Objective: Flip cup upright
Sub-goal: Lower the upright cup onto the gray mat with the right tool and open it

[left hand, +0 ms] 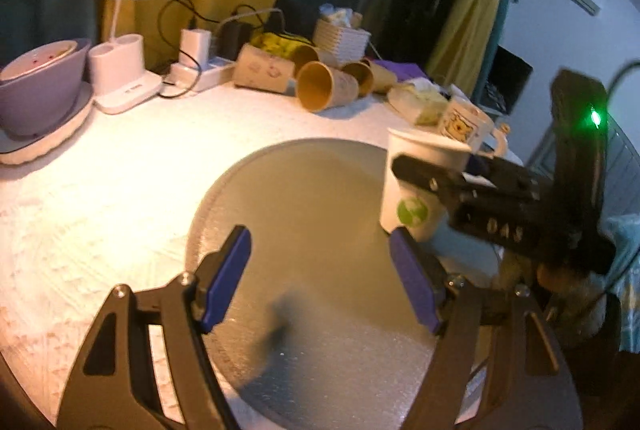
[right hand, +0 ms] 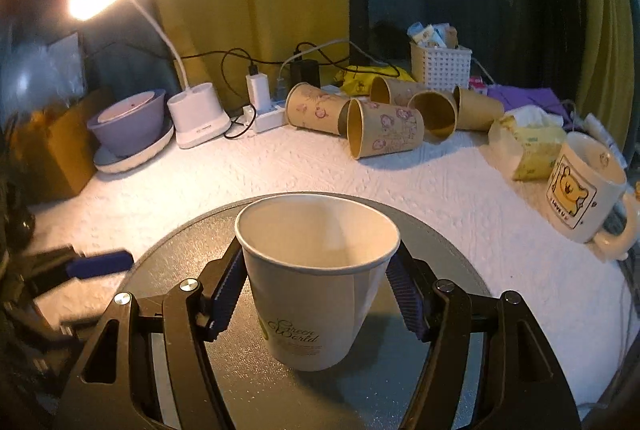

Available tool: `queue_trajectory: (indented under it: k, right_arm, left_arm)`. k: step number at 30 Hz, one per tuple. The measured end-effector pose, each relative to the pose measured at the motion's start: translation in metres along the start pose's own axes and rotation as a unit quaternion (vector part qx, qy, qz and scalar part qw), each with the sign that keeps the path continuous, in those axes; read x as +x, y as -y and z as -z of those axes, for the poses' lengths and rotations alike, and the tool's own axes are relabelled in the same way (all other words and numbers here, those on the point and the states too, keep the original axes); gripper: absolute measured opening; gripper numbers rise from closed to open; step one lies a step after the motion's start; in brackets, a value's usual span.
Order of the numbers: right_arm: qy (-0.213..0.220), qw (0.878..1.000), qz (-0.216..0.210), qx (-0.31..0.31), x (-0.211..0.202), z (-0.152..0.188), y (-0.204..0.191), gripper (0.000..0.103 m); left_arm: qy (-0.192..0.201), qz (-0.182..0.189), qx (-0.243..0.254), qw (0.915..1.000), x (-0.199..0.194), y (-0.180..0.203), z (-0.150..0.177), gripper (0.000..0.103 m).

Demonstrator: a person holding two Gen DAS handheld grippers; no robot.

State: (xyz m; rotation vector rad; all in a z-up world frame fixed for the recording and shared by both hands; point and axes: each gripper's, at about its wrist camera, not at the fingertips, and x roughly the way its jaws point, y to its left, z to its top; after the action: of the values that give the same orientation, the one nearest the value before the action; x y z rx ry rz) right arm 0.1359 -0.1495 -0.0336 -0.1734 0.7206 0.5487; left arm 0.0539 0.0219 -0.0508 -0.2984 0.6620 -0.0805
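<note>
A white paper cup (right hand: 316, 286) with green print stands upright, mouth up, on a round grey turntable (right hand: 168, 266). My right gripper (right hand: 316, 294) has its blue pads on both sides of the cup and is shut on it. In the left wrist view the same cup (left hand: 416, 185) stands at the right edge of the turntable (left hand: 304, 213), with the right gripper's black finger across it. My left gripper (left hand: 320, 278) is open and empty, hovering over the turntable to the left of the cup.
Several brown paper cups (right hand: 384, 133) lie on their sides at the back of the white table. A bear mug (right hand: 584, 185) stands at the right, a tissue pack (right hand: 532, 145) behind it. A purple bowl (right hand: 128, 121), a lamp base (right hand: 200, 117) and a power strip sit at the back left.
</note>
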Motion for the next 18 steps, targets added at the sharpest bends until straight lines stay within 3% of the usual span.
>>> queue_trajectory:
  k: [4,8,12,14,18]
  right_arm:
    - [0.007,1.000,0.019,-0.023,-0.008,0.009,-0.009,0.070]
    - [0.006,1.000,0.022,-0.022,-0.015,0.017,-0.009,0.070]
    - [-0.006,0.999,0.026,-0.022,-0.016,0.022,-0.008,0.071]
    - [-0.007,0.999,0.026,-0.020,-0.018,0.026,-0.007,0.082]
    - [-0.007,1.000,0.027,-0.015,-0.026,0.031,-0.007,0.083]
  left_arm:
    - [0.000,-0.012,-0.016,0.9998,0.000,-0.007,-0.002,0.074]
    - [0.013,-0.024,-0.032,0.9991,-0.003,-0.014,-0.006,0.081]
    - [0.027,-0.023,-0.023,0.9991,-0.007,-0.010,-0.007,0.083]
    - [0.033,-0.025,-0.016,0.9990,-0.009,-0.007,-0.007,0.083]
    - [0.051,-0.027,0.000,0.9983,-0.015,0.000,-0.008,0.084]
